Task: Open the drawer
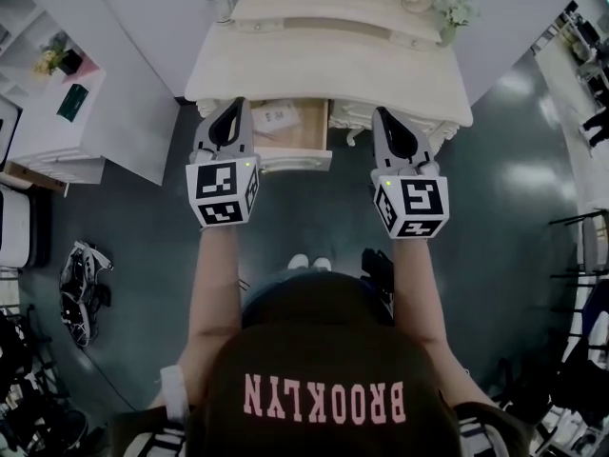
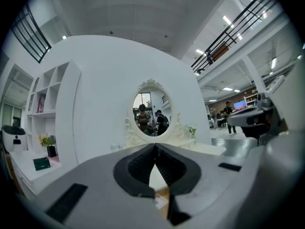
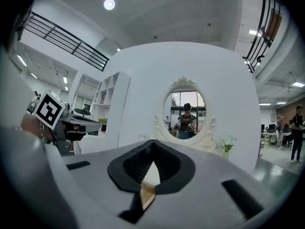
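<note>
We find the drawer (image 1: 297, 161) on the left side of the dressing table (image 1: 333, 65) standing pulled out toward the near side. Its wooden floor is exposed and a sheet of paper (image 1: 276, 117) lies inside. On that evidence we judge the opening step done, or nearly so. We cannot tell whether the drawer has reached its full travel.

The left gripper (image 1: 233, 105) is held level just above the left edge of the drawer. In its own view its jaws meet at the tips (image 2: 154, 145), with nothing between them. The right gripper (image 1: 385, 112) is held level further right, clear of the drawer and over the table's near edge. Its jaws likewise meet at the tips (image 3: 152, 141) and carry nothing. Neither gripper touches the drawer front. Both point toward the oval mirror (image 2: 151, 108) at the far side.

In our judgement, no grip remains to be released. If more opening is wanted, the next move calls for one gripper to drop to the drawer front, part its jaws, take the front edge and draw it squarely nearward. Pulling off-centre could skew the drawer in its runners.
</note>
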The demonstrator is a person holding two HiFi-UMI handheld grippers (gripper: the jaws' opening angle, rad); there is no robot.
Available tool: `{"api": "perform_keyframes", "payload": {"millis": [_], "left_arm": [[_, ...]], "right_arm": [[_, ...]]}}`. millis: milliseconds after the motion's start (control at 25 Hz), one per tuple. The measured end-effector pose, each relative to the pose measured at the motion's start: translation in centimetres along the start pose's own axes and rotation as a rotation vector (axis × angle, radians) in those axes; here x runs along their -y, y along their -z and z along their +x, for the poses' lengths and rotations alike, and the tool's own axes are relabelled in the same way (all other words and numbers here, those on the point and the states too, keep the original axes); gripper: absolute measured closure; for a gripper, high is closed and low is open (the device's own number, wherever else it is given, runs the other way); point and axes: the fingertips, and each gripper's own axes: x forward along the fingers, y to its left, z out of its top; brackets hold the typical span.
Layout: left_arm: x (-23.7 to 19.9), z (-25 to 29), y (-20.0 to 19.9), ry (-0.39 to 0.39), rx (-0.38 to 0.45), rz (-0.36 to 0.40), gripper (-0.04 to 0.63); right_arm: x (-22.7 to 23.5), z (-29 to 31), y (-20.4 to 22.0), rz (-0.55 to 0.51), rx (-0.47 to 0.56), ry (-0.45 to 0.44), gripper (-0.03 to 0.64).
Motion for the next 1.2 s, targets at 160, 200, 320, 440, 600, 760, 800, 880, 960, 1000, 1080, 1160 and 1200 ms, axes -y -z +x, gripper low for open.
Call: {"api": "perform_keyframes", "payload": {"millis": [160,200,320,440,600,760,800,880,960,1000,1080,1160,1200], "left_arm": [[0.1,0.1,-1.3,0.012,0.033,0.01,0.59],[0.0,0.1,-1.5,0.012,0.038,0.007,0.591],[-0.1,0.1,-2.0,0.009,0.047,0.031,0.59],[-0.1,0.1,-2.4,0.013,0.056,0.04,0.589],[-0.4,0.0,-2.8,0.014,0.069,0.027,0.59],[-0.6,-0.3,-3.2,0.01,0.078,0.02,0.59],[-0.6,-0.3,-3.2,0.01,0.079,0.021,0.589],[-0.7,-0.4,-3.2,0.008,0.079,0.022,0.589],[-0.9,-0.4,-3.3,0.005,0.081,0.022,0.591],[-1.1,-0.4,-3.4,0.003,0.083,0.022,0.59],[-1.4,-0.5,-3.6,-0.001,0.092,0.019,0.59],[-1.8,-0.8,-3.9,-0.005,0.103,0.012,0.589],[-2.0,-0.9,-4.0,-0.006,0.109,0.008,0.591]], "right_arm": [[0.3,0.0,-0.8,0.008,0.012,0.013,0.626],[0.4,0.0,-0.9,0.011,0.012,0.018,0.626],[0.6,0.0,-1.1,0.012,0.01,0.03,0.626],[0.5,-0.2,-1.3,0.004,0.01,0.031,0.626],[0.3,-0.2,-1.4,0.001,0.008,0.032,0.626],[0.1,-0.3,-1.8,-0.004,0.014,0.03,0.626],[0.0,-0.4,-1.9,-0.005,0.016,0.028,0.626],[0.0,-0.4,-2.1,-0.007,0.021,0.024,0.626],[-0.1,-0.2,-2.4,-0.009,0.024,0.02,0.626],[-0.1,-0.2,-2.5,-0.011,0.026,0.018,0.626],[-0.1,-0.1,-2.8,-0.016,0.031,0.018,0.626],[0.0,-0.2,-3.0,-0.021,0.038,0.018,0.626],[0.0,-0.3,-3.2,-0.024,0.041,0.018,0.626]]}}
